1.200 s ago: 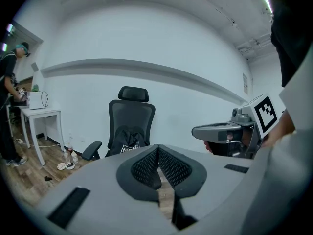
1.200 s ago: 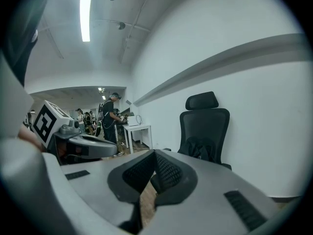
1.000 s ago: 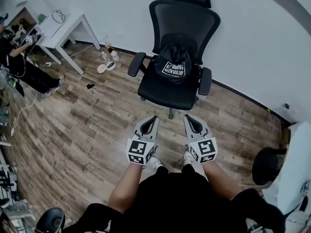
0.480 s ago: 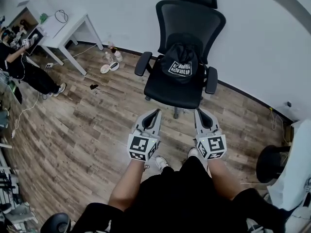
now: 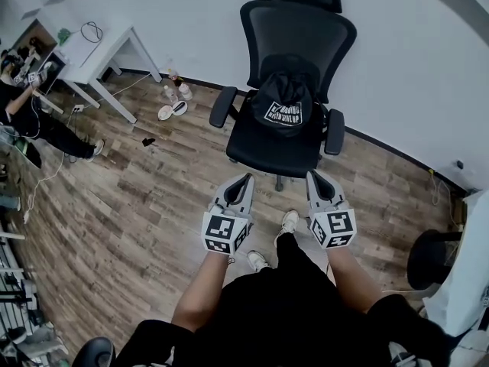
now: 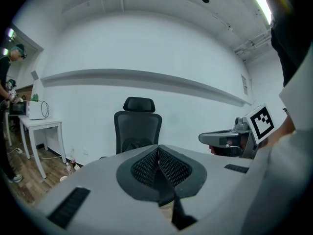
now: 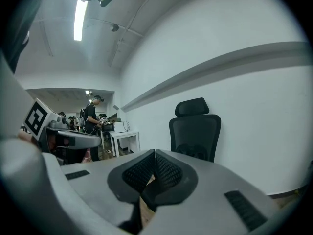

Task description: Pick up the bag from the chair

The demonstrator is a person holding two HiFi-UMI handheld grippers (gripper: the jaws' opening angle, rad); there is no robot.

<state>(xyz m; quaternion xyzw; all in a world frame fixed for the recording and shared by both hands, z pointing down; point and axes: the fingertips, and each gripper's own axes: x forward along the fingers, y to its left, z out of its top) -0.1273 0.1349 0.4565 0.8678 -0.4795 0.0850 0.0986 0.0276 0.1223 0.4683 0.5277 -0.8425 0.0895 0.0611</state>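
Nearest: left gripper [image 5: 243, 180] and right gripper [image 5: 313, 177], which we hold level and side by side, pointing at the chair [image 5: 269, 150]. Both claws are clenched on nothing, likely because we stand short of reach.
Between: bare floor [image 5: 168, 197]; nothing blocks our way.
On the seat, slumped against the backrest: the black bag [image 5: 283, 104], set between the armrests, which we judge will narrow a two-sided approach.
Far left: white table [image 5: 114, 37], bottles [image 5: 180, 90] on the floor, a person [image 5: 34, 117].
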